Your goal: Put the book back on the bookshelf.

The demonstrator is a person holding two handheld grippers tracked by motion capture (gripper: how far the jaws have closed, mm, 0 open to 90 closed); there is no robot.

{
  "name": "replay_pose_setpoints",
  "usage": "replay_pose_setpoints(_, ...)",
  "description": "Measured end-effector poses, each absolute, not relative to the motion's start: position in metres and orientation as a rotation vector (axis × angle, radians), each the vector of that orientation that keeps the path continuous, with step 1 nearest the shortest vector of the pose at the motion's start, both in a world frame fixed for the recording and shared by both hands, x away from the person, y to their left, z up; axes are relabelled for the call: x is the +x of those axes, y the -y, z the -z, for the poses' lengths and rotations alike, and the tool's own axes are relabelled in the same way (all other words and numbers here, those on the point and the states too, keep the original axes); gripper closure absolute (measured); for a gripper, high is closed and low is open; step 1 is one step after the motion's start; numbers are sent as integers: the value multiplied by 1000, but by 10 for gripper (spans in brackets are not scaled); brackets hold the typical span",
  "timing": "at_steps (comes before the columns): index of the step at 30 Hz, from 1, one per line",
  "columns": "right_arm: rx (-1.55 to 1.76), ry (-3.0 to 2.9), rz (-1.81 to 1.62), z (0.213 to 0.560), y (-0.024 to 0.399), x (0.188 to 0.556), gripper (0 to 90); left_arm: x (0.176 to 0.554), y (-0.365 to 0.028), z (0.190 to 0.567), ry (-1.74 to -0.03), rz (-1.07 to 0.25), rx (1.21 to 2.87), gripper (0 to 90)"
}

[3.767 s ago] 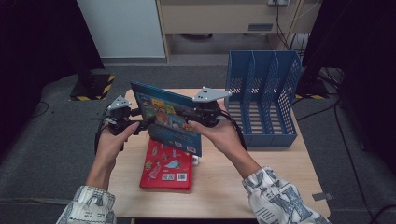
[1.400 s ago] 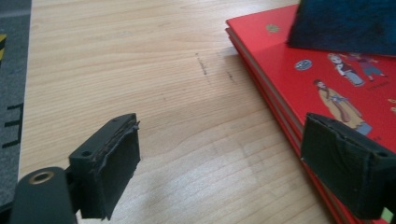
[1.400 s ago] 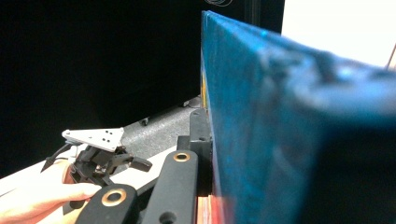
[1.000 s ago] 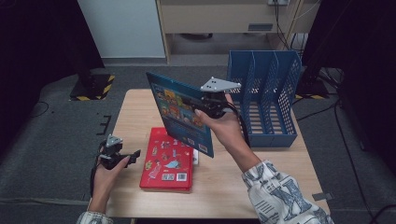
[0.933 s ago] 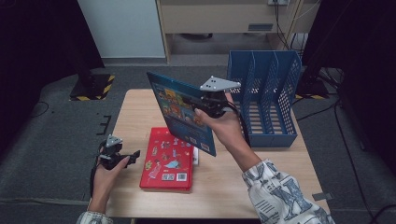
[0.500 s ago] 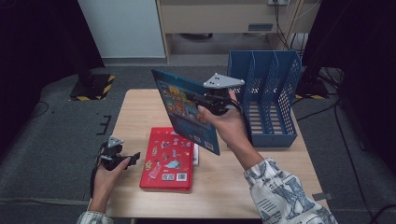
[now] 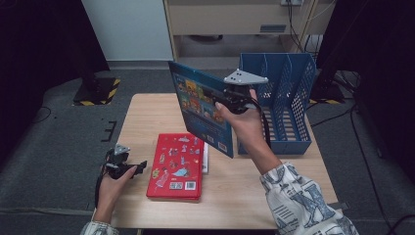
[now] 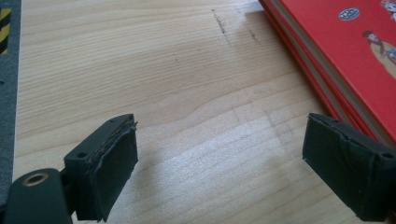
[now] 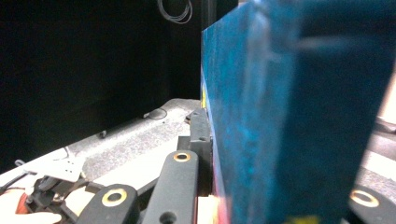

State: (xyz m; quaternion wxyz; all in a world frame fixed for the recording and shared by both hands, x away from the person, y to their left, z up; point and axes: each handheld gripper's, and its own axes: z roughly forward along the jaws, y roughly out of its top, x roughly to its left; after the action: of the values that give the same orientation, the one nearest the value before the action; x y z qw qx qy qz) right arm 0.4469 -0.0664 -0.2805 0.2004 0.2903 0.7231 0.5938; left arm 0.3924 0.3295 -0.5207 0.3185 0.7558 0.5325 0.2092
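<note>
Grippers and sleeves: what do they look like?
Both are black two-jaw hand-held units. The right gripper carries a grey three-cornered plate on top; the left gripper has a smaller grey plate, a black cable trailing and worn dark pads. The sleeves are white with a dark print.

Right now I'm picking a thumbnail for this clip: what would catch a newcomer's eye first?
The big blue picture book, held up on edge over the middle of the pale wooden table in the shut right gripper, beside the blue slotted plastic file rack. Then the red hardcover book lying flat on the table below it, with the open left gripper hovering beside it, holding nothing.
</note>
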Motion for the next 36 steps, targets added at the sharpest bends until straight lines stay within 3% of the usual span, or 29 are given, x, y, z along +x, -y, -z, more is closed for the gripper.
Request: replay_pose_setpoints(36,904,-1782,-1556,246,139,441,830,391,-332,529,-1460,-554,2044,61)
